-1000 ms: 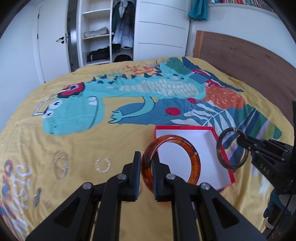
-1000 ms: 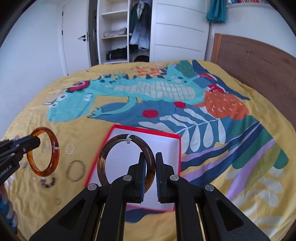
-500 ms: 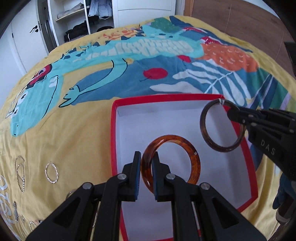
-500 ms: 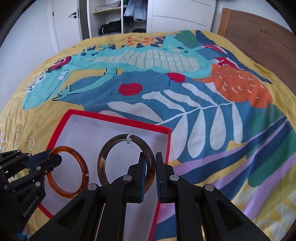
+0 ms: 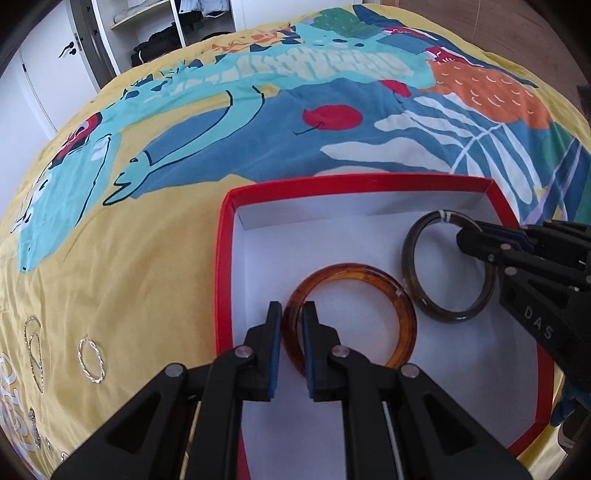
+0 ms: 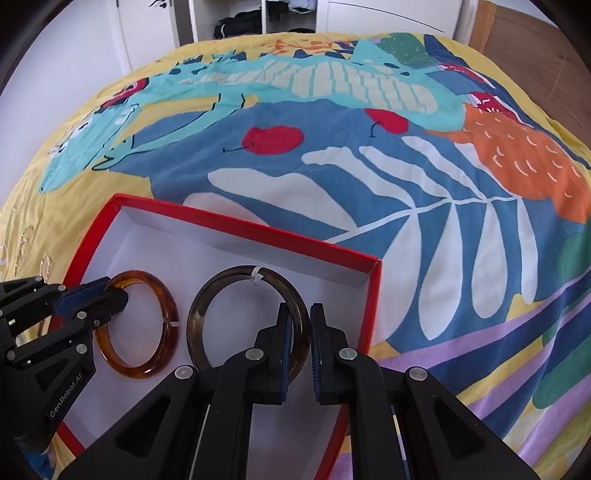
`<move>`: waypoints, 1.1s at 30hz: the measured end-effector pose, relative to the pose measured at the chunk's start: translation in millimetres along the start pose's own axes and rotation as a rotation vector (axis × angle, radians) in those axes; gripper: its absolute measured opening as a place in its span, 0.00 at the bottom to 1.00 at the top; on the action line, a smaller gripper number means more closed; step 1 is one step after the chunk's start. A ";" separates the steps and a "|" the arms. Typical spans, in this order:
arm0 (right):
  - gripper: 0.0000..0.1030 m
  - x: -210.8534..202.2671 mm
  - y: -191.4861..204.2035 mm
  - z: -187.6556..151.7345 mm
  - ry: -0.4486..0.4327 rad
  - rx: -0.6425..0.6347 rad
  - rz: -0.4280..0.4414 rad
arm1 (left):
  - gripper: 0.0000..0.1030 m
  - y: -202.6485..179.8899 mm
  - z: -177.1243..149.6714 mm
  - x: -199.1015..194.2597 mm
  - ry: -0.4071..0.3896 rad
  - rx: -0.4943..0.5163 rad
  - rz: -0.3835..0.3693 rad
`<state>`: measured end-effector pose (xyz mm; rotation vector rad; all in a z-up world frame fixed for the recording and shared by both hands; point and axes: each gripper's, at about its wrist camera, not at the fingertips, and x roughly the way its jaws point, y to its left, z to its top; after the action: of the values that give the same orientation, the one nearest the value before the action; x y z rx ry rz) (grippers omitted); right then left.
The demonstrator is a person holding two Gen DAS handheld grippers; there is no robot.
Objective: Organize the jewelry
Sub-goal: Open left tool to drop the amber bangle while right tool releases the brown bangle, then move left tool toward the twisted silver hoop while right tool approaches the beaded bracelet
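Left gripper [image 5: 292,317]: black two-finger tool with blue pads, pointing steeply down into the box; jaws nearly together, pinching the near rim of the glossy amber tortoiseshell bangle [image 5: 388,291]; bangle lies low over the white floor, whether it touches cannot be told.

Right gripper [image 6: 300,321]: same black build, jaws clamped close on the right side of the dark smoky-brown translucent bangle [image 6: 207,299]; a small white tag is wrapped round that bangle's far edge; in the left wrist view this gripper enters from the right, its side marked "DAS".

The two bangles sit side by side inside the box, amber one to the left, dark one to the right, close but apart in the right wrist view; in the left wrist view their rims overlap.

Shallow red cardboard box with white lining [image 5: 223,266]: open, rests on the bed, the bangles its only visible contents.

Yellow bedspread printed with a teal crocodile, blue leaves and red cherries [image 5: 147,236]: covers the bed; left of the box, well apart from it, lie thin silver twisted hoop earrings [image 5: 90,358] and further small silver pieces, too small to identify.

Beyond the bed: white wardrobe [image 5: 155,33] with open shelves of folded dark clothes.
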<state>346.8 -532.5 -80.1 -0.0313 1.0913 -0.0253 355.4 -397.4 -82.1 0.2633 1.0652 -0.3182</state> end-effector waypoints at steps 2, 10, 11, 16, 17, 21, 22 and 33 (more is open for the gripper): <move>0.09 3.9 3.2 -0.2 0.012 -0.011 -0.002 | 0.11 1.1 -1.0 0.3 -0.003 0.005 -0.011; 0.28 -0.4 11.0 5.0 0.033 -0.064 -0.074 | 0.27 8.5 0.0 -14.9 -0.015 0.008 -0.090; 0.28 -4.3 10.3 5.2 0.026 -0.062 -0.078 | 0.28 10.6 -0.1 -20.6 -0.026 0.007 -0.110; 0.35 -38.3 9.0 6.7 -0.012 -0.020 -0.118 | 0.29 23.7 -3.6 -51.9 -0.073 0.001 -0.158; 0.35 -46.5 9.2 6.0 -0.021 -0.003 -0.122 | 0.29 30.4 -6.6 -60.8 -0.083 -0.009 -0.175; 0.36 -87.9 19.9 -3.9 -0.074 0.080 -0.108 | 0.29 54.2 -24.2 -92.1 -0.116 -0.028 -0.180; 0.36 -96.2 24.7 -7.3 -0.082 0.095 -0.099 | 0.29 63.3 -31.8 -100.9 -0.118 -0.027 -0.173; 0.36 -156.7 123.3 -42.4 -0.095 0.130 0.054 | 0.29 192.9 -118.5 -166.6 -0.095 -0.137 -0.001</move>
<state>237.6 -404.2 34.6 0.1126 0.9928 -0.0458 258.0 -155.2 22.0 0.1241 0.9887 -0.2545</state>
